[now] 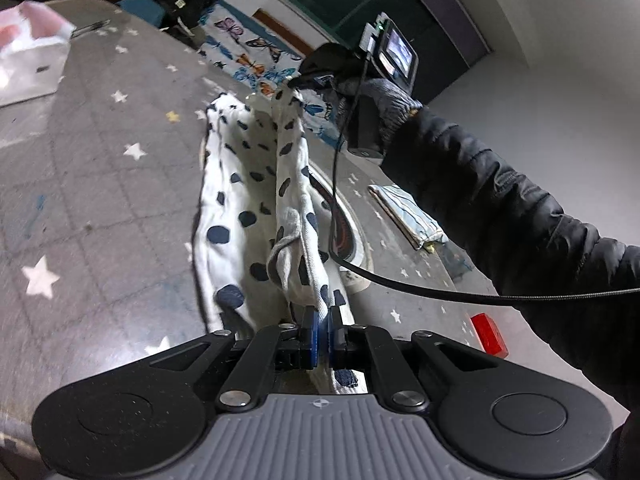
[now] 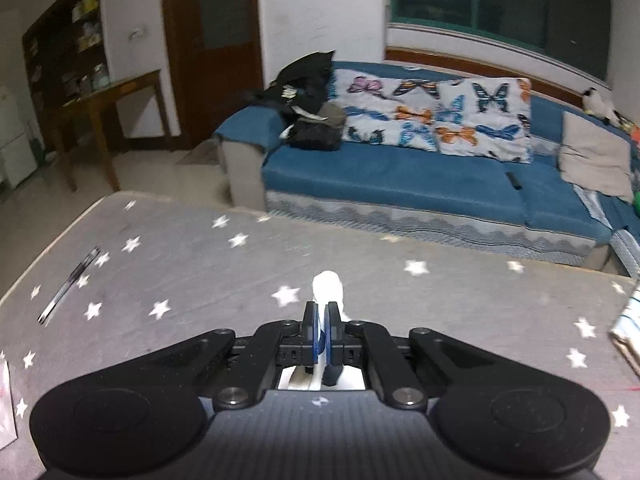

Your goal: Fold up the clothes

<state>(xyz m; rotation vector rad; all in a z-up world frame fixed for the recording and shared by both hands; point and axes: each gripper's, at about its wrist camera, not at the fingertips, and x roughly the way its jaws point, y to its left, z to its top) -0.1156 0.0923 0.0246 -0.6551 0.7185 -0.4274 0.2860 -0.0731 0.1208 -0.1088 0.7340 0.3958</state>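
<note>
Big grey star-print table under everything, and the white polka-dot garment hangs just above it, stretched between our tongs. Left gripper and right gripper are both clamped on its edge. We'd keep the tension even and lower it flat.

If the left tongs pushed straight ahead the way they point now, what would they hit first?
Most likely the spotted garment itself, which they grip and which stretches ahead to the right tongs. Beyond that cloth come the right tongs and the gloved hand; depth there is unclear.
</note>
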